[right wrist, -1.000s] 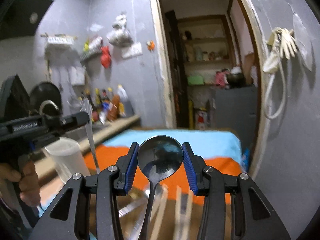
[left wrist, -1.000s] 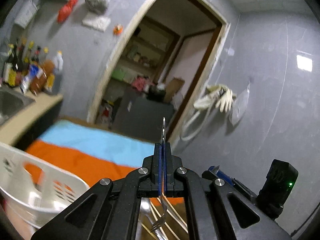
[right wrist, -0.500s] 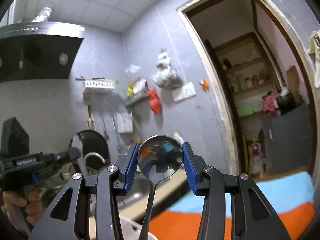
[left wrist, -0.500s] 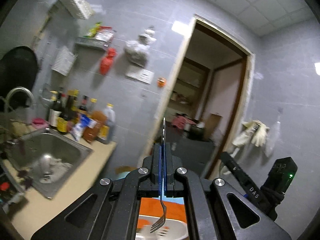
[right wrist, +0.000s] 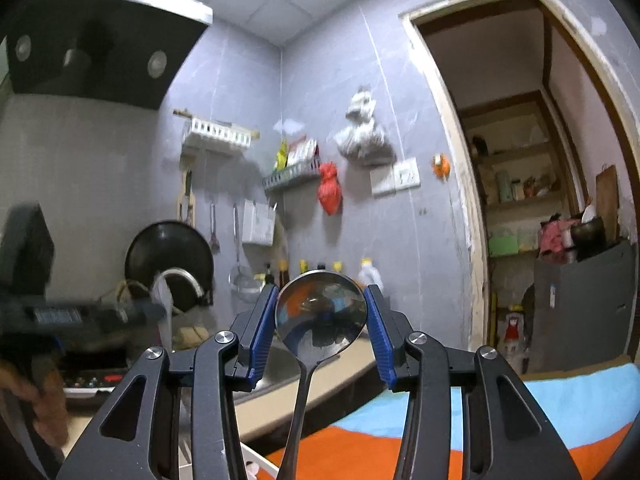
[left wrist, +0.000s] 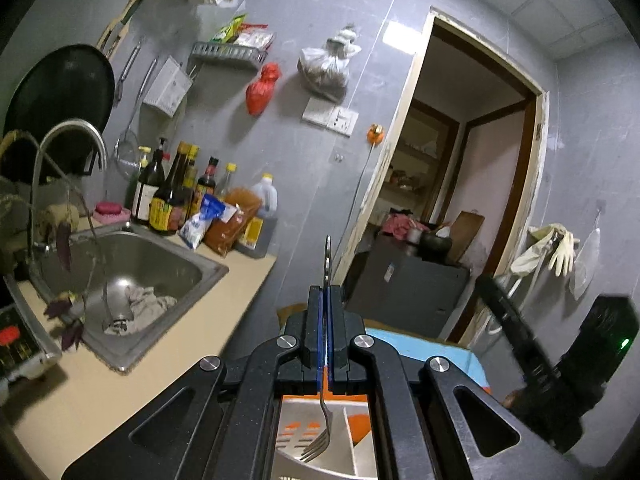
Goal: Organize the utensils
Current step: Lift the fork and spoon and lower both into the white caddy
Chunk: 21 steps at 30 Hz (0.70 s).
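My left gripper (left wrist: 325, 300) is shut on a metal fork (left wrist: 322, 420). Its handle sticks up past the fingertips and its tines hang down over a white slotted utensil basket (left wrist: 336, 436). My right gripper (right wrist: 320, 316) is shut on a metal spoon (right wrist: 320, 316). The bowl sits between the blue pads and the handle hangs down. The left gripper shows blurred at the left in the right wrist view (right wrist: 60, 316). The right gripper shows at the right edge in the left wrist view (left wrist: 568, 368).
A steel sink (left wrist: 132, 276) with a cloth and a curved tap (left wrist: 68, 140) is set in a beige counter (left wrist: 168, 352). Sauce bottles (left wrist: 176, 196) stand behind it. An orange and blue cloth (right wrist: 500, 424) lies below. A doorway (right wrist: 532, 200) opens to the right.
Both grippers have tilted up from the orange and blue cloth toward the wall and swung left. The sink and counter have come into the left wrist view. The fork and spoon stay gripped.
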Motion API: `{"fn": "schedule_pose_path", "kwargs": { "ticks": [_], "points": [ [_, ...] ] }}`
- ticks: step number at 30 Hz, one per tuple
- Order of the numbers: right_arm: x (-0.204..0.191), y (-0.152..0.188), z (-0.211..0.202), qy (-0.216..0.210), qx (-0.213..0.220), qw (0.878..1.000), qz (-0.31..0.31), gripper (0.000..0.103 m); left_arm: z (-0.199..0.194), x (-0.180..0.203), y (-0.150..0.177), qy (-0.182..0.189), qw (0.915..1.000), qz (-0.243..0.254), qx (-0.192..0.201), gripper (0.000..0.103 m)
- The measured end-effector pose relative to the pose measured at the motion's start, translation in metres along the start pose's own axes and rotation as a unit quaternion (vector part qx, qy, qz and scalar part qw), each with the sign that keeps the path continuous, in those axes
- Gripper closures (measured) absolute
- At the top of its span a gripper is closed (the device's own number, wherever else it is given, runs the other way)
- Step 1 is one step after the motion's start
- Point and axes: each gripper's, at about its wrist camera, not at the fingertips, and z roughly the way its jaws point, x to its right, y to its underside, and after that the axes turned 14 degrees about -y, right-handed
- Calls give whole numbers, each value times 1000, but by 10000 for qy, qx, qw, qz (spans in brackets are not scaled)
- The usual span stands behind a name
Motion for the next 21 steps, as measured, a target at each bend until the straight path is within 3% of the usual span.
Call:
{"fn": "schedule_pose_path", "kwargs": {
  "ticks": [11, 21],
  "points": [
    [-5, 31, 3, -29, -600, 9981, -155, 62, 4, 6, 27, 41, 9995, 108, -308, 103],
    [-7, 38, -8, -207, -995, 9948, 49, 61, 0, 2, 32, 518, 9958, -105, -741, 97]
  ]
}}
